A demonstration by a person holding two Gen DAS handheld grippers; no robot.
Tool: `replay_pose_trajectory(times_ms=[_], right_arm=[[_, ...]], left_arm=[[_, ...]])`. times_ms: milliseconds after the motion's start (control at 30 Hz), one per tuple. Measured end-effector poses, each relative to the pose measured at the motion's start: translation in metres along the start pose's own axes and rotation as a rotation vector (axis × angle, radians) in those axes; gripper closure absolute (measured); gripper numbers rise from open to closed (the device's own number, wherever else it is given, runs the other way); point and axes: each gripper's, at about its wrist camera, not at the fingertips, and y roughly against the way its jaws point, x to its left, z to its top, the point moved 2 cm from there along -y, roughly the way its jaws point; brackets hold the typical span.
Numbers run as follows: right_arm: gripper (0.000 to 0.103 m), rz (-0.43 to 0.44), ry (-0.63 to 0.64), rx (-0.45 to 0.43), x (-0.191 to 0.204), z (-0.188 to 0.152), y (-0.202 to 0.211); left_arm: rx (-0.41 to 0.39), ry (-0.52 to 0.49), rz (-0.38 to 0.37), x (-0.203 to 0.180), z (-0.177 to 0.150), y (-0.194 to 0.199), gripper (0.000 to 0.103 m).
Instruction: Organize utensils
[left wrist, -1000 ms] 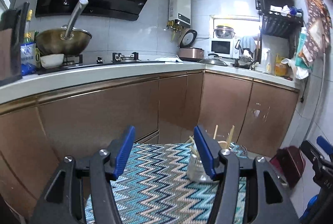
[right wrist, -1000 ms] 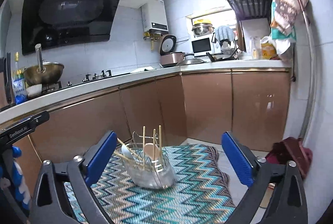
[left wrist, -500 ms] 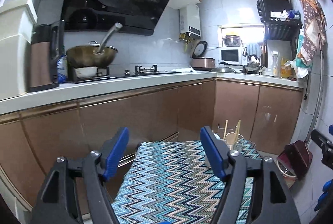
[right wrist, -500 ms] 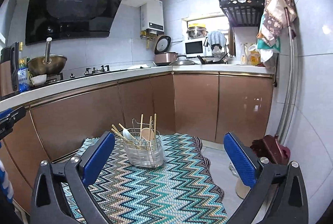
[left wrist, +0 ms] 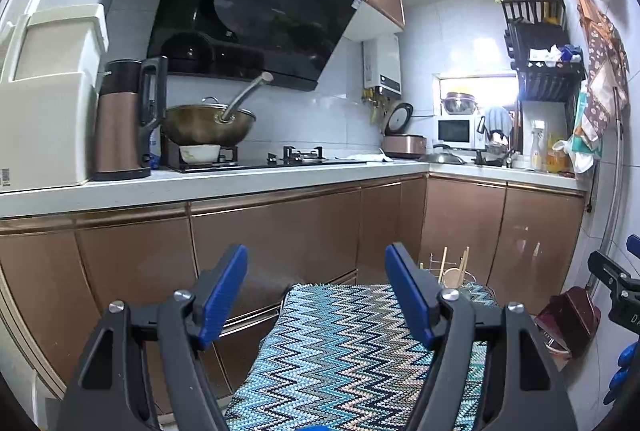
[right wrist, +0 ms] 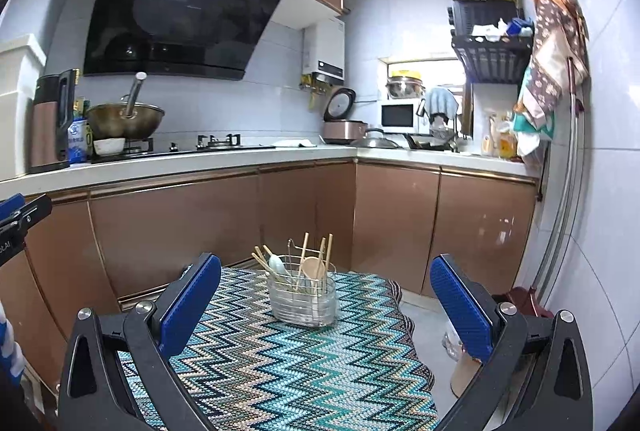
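Chopsticks and a wooden spoon [right wrist: 314,267] stand in the clear ribbed holder [right wrist: 303,301] on the zigzag-woven cloth [right wrist: 280,363]. You have drawn both back since a second ago: your right hand-held gripper [right wrist: 325,295] and left hand-held gripper [left wrist: 316,291] gape wide, holding nothing.

Both tongs are held level with jaws spread wide: left tongs [left wrist: 316,293], right tongs [right wrist: 326,305]; nothing is gripped.

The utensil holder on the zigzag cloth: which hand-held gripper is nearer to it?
Hard to tell. The utensil holder sits centered ahead of the open right hand-held gripper, and behind the left hand-held gripper's right finger.
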Motion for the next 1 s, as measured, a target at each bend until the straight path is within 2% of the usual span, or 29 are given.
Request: replay_pose_trajectory(times_ms=[600,1000], right_arm=[[0.0,0.006,-0.007,-0.059,-0.003,0.005,0.028],[0.0,0.025,0.016,-0.093,0.013,0.009,0.046]], left_arm=[[-0.048,-0.013,0.023,-0.003,0.004,0.03,0.033],[-0.069,-0.012,0.046,0.004,0.005,0.043,0.033]])
